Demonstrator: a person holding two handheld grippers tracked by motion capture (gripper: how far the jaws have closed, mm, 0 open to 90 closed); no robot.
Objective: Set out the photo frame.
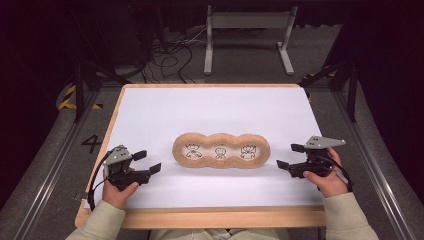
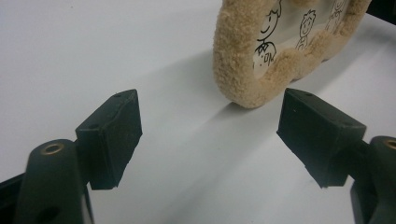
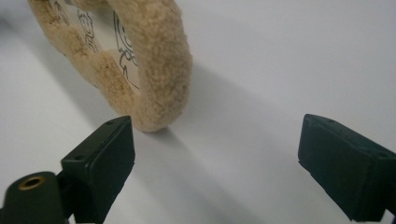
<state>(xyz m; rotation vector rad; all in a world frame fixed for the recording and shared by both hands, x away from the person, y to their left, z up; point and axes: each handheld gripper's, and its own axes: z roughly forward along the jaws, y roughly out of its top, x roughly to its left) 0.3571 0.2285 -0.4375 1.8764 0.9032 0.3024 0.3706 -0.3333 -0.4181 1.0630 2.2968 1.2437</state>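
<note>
Left claw: jaws wide apart, holding nothing and touching nothing; it sits low over the white table top, near the table's front left, pointing toward the middle.
Left claw, own view: the two black pads stand far apart with bare white surface between them; the frame's near end shows just beyond the gap, closer to the pad on that view's right, apart from both.
Right claw: jaws also spread wide, empty, clear of everything; it sits at the front right, pointing inward at the frame's other end.
Right claw, own view: pads well apart, white surface between; the frame's rounded end lies just past the pad on that view's left, not touching it.
Hands: the left hand and right hand each grip their tool's body from the front edge, in pale sleeves.
Plush photo frame: a tan, fuzzy, three-lobed frame lying across the middle of the table, between the two claws; each of its three round windows shows a black line drawing of a small figure.
Table: white top with a light wooden rim.
Beyond the table: dark floor with cables and a grey metal stand.
</note>
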